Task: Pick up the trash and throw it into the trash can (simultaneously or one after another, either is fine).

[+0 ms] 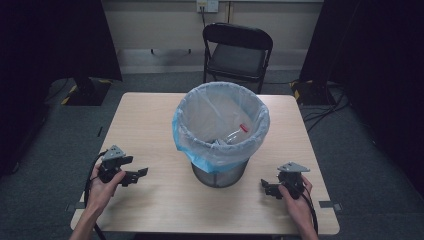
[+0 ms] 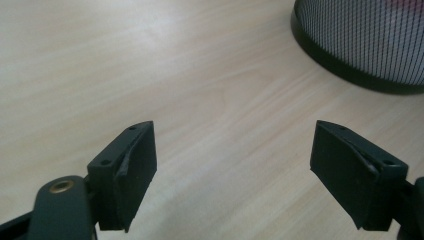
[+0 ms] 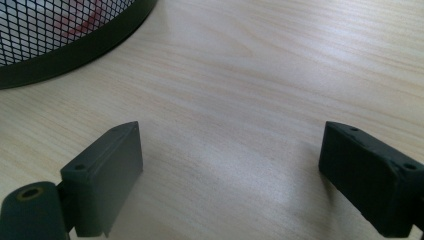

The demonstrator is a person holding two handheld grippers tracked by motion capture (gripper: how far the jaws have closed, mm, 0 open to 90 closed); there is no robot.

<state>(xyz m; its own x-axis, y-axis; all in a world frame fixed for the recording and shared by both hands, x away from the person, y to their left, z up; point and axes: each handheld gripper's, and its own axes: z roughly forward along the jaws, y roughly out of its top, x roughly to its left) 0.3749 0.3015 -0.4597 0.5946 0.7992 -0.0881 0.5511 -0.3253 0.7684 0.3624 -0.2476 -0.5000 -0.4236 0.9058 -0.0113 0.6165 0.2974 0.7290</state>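
A black mesh waste bin [image 1: 220, 172] lined with a pale blue plastic bag [image 1: 220, 125] stands in the middle of the wooden table [image 1: 150, 125]. Inside the bag lie a clear plastic bottle with a red cap [image 1: 240, 131] and some other litter. My left gripper [image 1: 135, 176] rests low on the table to the left of the bin, open, with nothing between its jaws [image 2: 232, 175]. My right gripper [image 1: 267, 187] sits to the right of the bin, also open and empty [image 3: 230, 180]. The bin's mesh base [image 2: 360, 45] shows at the top right of the left gripper view and its base [image 3: 60, 35] at the top left of the right gripper view.
A black folding chair [image 1: 237, 52] stands behind the table's far edge. Dark stands and cables [image 1: 320, 100] lie on the grey carpet at both far corners. Bare tabletop stretches in front of the bin between the two grippers.
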